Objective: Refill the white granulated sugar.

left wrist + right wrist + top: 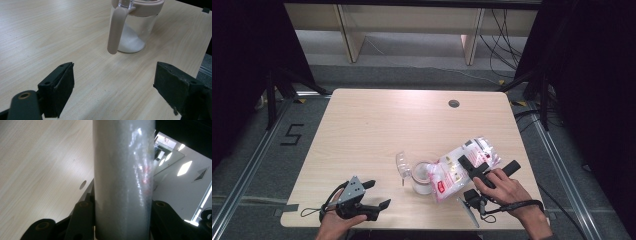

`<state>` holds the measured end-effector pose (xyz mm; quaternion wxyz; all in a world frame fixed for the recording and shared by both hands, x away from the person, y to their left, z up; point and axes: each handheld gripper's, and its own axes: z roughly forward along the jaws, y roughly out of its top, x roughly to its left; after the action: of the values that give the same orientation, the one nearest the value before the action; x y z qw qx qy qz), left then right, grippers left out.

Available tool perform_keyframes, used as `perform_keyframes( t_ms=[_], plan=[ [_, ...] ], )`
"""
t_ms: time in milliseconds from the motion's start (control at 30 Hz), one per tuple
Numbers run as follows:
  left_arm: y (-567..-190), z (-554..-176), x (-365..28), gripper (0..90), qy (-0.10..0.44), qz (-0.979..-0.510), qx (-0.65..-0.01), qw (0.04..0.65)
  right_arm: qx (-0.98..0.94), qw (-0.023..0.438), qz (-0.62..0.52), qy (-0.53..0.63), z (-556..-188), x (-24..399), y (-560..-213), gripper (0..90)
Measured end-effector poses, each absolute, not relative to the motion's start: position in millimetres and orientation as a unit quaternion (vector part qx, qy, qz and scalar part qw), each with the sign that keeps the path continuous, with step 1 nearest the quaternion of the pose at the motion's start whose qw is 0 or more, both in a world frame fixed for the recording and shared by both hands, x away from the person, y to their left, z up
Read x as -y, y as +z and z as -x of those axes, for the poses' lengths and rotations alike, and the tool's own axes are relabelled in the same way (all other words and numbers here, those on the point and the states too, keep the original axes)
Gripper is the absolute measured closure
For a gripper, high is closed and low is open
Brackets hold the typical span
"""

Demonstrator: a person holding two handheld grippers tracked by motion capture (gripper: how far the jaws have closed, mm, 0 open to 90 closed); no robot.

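Note:
A clear jar with a pink rim and handle stands near the table's front middle, with white powder in its bottom. Its clear lid flap is tipped open to the left. My right gripper is shut on a plastic bag of white powder with red print, which is tilted with its lower end over the jar's mouth. The bag stands squeezed between the jaws of that gripper. My left gripper rests open at the front left, facing the jar from a short way off, its jaws empty.
The wooden table has a round cable hole at the back right. A slim grey object lies near the front edge under my right hand. Dark curtains and cables flank the table; shelving stands behind it.

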<state>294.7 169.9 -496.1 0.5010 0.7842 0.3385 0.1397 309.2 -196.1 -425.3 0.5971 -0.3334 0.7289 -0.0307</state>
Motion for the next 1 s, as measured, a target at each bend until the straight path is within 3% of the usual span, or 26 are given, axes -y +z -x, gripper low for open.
perform_keyframes(
  t_ms=[1000],
  plan=[
    [-496.0,-294.8,-170.1,16.2,0.139,-0.786,-0.337,0.499,-0.728,0.598,0.335,-0.031,-309.2,195.6,-425.6,69.0]
  ],
)
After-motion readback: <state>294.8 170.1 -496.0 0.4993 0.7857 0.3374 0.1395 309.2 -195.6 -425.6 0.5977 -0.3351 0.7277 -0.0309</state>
